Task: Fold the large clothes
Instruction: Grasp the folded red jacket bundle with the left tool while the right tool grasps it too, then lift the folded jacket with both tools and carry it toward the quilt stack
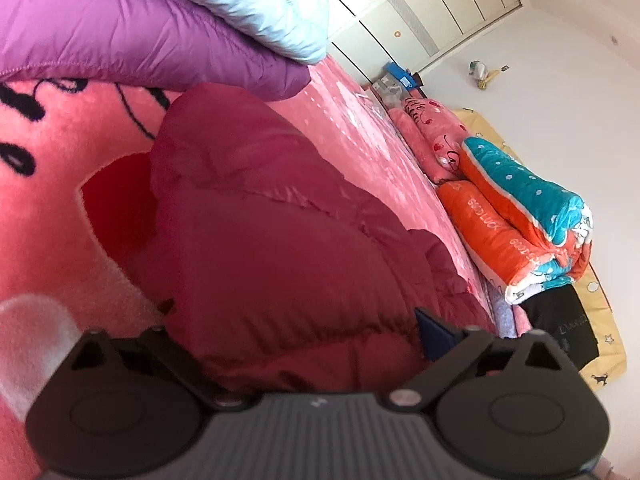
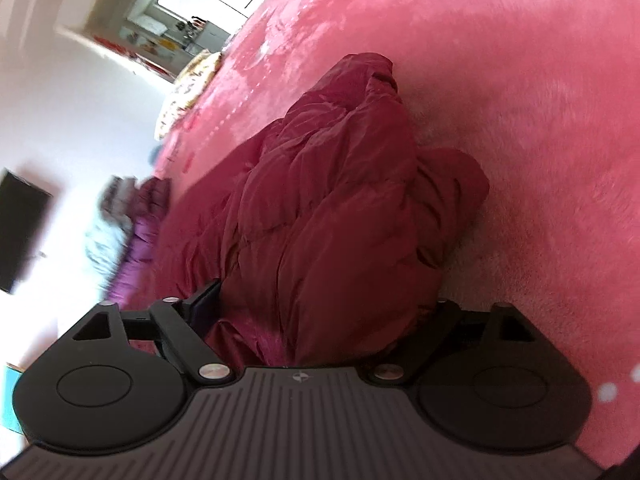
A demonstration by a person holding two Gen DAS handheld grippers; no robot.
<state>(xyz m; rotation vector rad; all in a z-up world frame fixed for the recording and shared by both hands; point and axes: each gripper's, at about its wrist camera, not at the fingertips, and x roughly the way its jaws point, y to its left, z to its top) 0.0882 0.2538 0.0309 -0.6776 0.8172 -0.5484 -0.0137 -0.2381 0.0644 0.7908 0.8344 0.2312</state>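
Left wrist view shows the big dark red puffy coat [image 1: 280, 240] filling the middle of the frame, lying on the pink fuzzy blanket [image 1: 60, 200]. The left gripper [image 1: 296, 332] sits at the bottom with its jaws spread wide, and the coat bulges up between them. I cannot tell if the pads press on it. In the right wrist view, the same coat [image 2: 320, 208] runs long from the bottom middle up toward the top middle. The right gripper [image 2: 320, 304] is wide too, with the coat's near end between its jaws. Both grippers look just as near, each at one end.
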